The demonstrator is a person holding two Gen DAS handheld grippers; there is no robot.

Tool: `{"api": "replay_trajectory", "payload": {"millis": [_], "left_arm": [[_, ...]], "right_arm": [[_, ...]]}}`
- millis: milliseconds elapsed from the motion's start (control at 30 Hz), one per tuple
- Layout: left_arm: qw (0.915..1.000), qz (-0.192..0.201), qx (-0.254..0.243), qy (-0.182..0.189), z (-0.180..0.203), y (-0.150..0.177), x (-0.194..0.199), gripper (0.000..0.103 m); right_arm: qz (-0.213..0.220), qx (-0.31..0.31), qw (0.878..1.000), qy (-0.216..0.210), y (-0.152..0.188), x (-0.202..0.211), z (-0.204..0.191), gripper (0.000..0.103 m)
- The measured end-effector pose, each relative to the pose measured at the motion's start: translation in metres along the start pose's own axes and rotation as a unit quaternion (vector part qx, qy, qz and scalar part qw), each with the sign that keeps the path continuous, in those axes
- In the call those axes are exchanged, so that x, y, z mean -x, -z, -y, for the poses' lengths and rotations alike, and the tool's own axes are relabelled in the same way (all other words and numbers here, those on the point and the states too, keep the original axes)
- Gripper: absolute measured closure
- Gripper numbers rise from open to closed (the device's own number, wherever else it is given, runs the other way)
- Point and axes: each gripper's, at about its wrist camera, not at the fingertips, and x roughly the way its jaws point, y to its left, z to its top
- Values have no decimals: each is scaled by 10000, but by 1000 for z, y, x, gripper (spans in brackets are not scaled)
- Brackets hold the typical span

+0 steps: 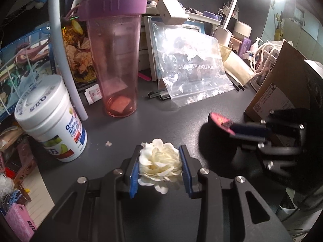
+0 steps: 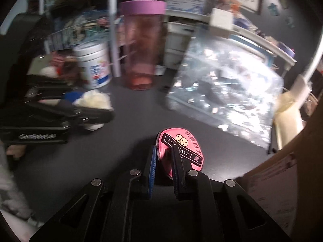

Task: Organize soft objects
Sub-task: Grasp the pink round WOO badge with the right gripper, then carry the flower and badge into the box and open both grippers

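A cream fabric flower [image 1: 159, 163] sits between the blue pads of my left gripper [image 1: 160, 151], which is shut on it just above the dark desk [image 1: 161, 125]. To its right, my right gripper [image 1: 232, 128] is shut on a flat pink round patch [image 1: 219, 120] with a black rim. In the right wrist view the patch [image 2: 181, 141] stands on edge between the two fingers of the right gripper [image 2: 164, 151]; it carries a black band with lettering. The left gripper [image 2: 90, 105] with the flower [image 2: 94, 100] appears at the left, blurred.
Behind the flower stand a pink tumbler with a purple lid [image 1: 116, 64] and a white lidded tub [image 1: 52, 121]. A clear zip bag [image 1: 191, 68] leans at the back. A cardboard box [image 1: 276, 84] borders the right side. A white curved tube [image 1: 60, 46] rises at left.
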Motion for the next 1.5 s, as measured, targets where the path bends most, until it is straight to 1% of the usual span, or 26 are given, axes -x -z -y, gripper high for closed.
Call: {"api": "replay_trajectory", "payload": {"millis": [100, 167, 233, 267, 300, 367, 500, 567, 633, 667, 700, 800, 900, 1067, 1167, 1233, 1367, 1500], "left_arm": [[10000, 3, 6, -8, 0, 0, 0, 71], [10000, -3, 17, -16, -1, 0, 0, 71], [10000, -7, 31, -14, -2, 1, 0, 71], [10000, -9, 32, -15, -2, 1, -1, 71], [10000, -12, 32, -18, -2, 1, -1, 71], [10000, -12, 44, -12, -2, 2, 0, 71], [10000, -6, 59, 0, -3, 2, 0, 71], [10000, -14, 62, -2, -3, 2, 0, 71], [10000, -22, 73, -12, -3, 3, 1, 71], [10000, -22, 82, -21, -3, 3, 1, 71], [10000, -17, 91, -27, -3, 3, 3, 71], [9999, 35, 114, -48, -2, 3, 11, 71], [9998, 138, 108, -44, 3, 1, 25, 71], [9987, 494, 35, -105, 20, -4, 66, 71], [9971, 739, -12, -179, 32, -8, 91, 71], [9959, 891, -61, -172, 42, -12, 106, 71], [9927, 1175, -235, 141, 71, -26, 132, 71], [9884, 1407, -491, 279, 104, -45, 148, 71]], "right_arm": [[-26, 65, 10000, -11, 2, 2, -7, 88], [9, 49, 10000, -73, 2, 3, -4, 79], [88, 35, 9999, 63, 3, 5, -3, 50], [96, 9, 9999, 125, 3, 5, -1, 45], [80, -35, 9998, 153, 3, 3, 1, 42], [-87, -176, 9997, 167, 3, -6, 7, 37], [-290, -341, 9990, 87, 5, -22, 13, 27], [-353, -383, 9986, 115, 6, -30, 14, 27], [-261, -442, 9986, 100, 7, -31, 15, 28], [-270, -468, 9985, 114, 7, -32, 16, 31], [-243, -499, 9984, 67, 7, -31, 17, 39], [-213, -403, 9989, 59, 7, -26, 13, 45], [-22, -314, 9995, -31, 6, -12, 3, 45], [566, -94, 9980, -246, 1, 36, -18, 45], [1003, 26, 9946, -258, 0, 73, -25, 45], [1214, 52, 9923, -247, 1, 93, -27, 45], [1684, 76, 9856, -107, 6, 136, -20, 45], [2105, 4, 9775, 157, 16, 179, 1, 45]]}}
